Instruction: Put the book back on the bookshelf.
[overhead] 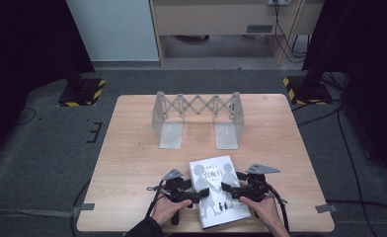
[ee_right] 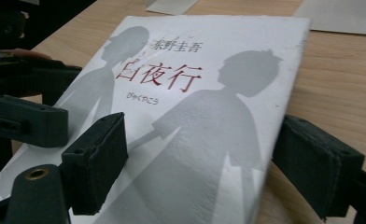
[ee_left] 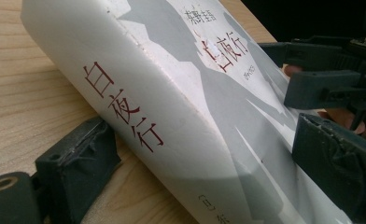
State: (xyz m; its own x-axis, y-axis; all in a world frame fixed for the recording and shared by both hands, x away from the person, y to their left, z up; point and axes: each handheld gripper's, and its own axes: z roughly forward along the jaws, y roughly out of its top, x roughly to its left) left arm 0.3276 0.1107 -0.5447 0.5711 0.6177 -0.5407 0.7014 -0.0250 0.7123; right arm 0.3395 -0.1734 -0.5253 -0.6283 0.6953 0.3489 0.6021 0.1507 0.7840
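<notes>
Straddling white book (overhead: 216, 192) from both sides: left gripper (overhead: 197, 196) at spine edge, right gripper (overhead: 224, 187) at open edge, both unclenched, pads apart; long axis runs near-far.

It looks like a lab: one wooden surface (overhead: 132, 163) on grey carpet (overhead: 43, 163), black curtains (overhead: 28, 34), striped stand feet (overhead: 82, 92), loose cables (overhead: 347, 143).

"白夜行" in red on book (ee_right: 190, 116) cover, spine

Dim room, evenly lit tabletop; nearby tongs slightly soft, no glare.
</notes>
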